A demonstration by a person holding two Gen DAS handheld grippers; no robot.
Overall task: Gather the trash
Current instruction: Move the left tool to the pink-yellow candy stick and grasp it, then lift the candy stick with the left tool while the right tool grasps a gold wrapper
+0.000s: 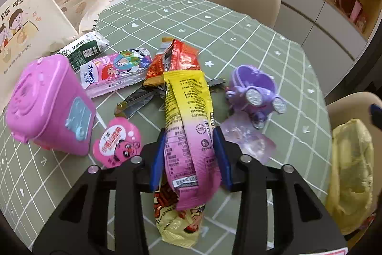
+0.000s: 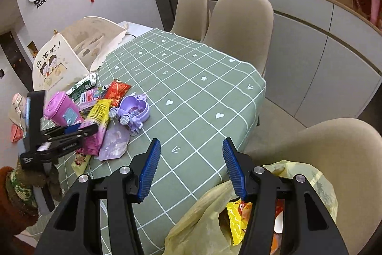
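A pile of trash lies on the green checked tablecloth (image 1: 238, 40). My left gripper (image 1: 189, 138) straddles a yellow-and-pink snack wrapper (image 1: 188, 111); its blue fingers stand either side of it, apart, and a grip is not evident. Beyond lie a red wrapper (image 1: 181, 56), a pink tissue pack (image 1: 114, 73), a green-white carton (image 1: 83, 51) and a round pink packet (image 1: 117, 145). My right gripper (image 2: 191, 149) is open and empty above the table edge, over a yellow plastic bag (image 2: 210, 214) that holds wrappers. The left gripper (image 2: 78, 130) also shows in the right wrist view.
A pink toy bin (image 1: 47, 104) stands left of the pile. A purple toy carriage (image 1: 255, 94) and a clear lilac pouch (image 1: 248, 142) lie to the right. A cream food cover (image 1: 31, 23) sits at the back left. Beige chairs (image 2: 238, 23) ring the table.
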